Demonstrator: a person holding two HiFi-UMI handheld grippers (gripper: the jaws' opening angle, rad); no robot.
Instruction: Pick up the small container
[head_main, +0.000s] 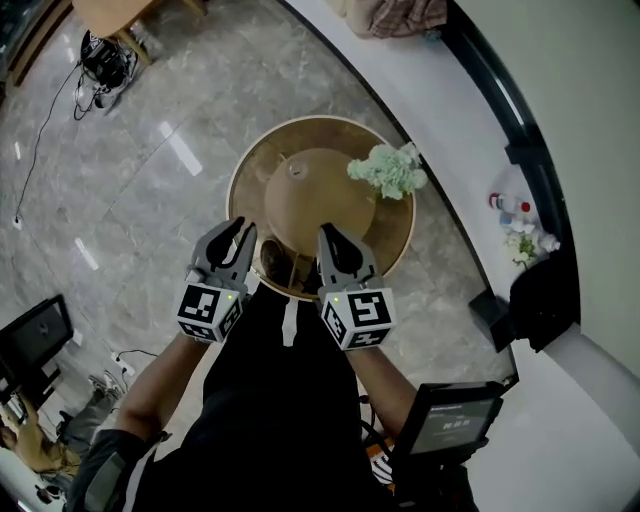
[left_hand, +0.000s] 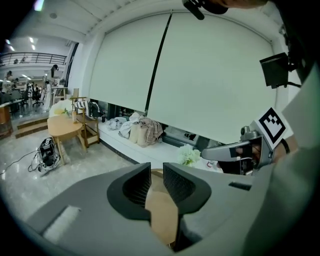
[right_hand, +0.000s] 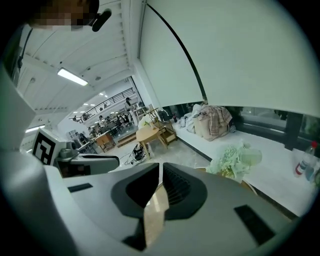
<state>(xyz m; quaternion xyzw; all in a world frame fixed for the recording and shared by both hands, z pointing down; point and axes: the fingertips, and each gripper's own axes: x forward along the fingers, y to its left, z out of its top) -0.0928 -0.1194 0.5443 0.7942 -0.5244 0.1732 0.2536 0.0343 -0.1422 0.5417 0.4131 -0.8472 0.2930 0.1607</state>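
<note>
A round wooden table (head_main: 243, 170) carries a big tan dome (head_main: 315, 200) and a bunch of pale green flowers (head_main: 390, 170). At the table's near edge a small dark round thing (head_main: 275, 262), perhaps the small container, sits between my two grippers; its shape is unclear. To its left my left gripper (head_main: 240, 228) (left_hand: 156, 167) has its jaws a narrow gap apart, and only the tan table shows through the gap. On its right, my right gripper (head_main: 327, 234) (right_hand: 160, 167) has its jaws together and holds nothing.
A white curved ledge (head_main: 450, 150) runs behind the table, with bottles (head_main: 512, 205) and a heap of clothes (head_main: 400, 15) on it. A wooden side table (head_main: 110, 15) and cables (head_main: 100, 60) stand far left. A screen (head_main: 455, 420) is by my right hip.
</note>
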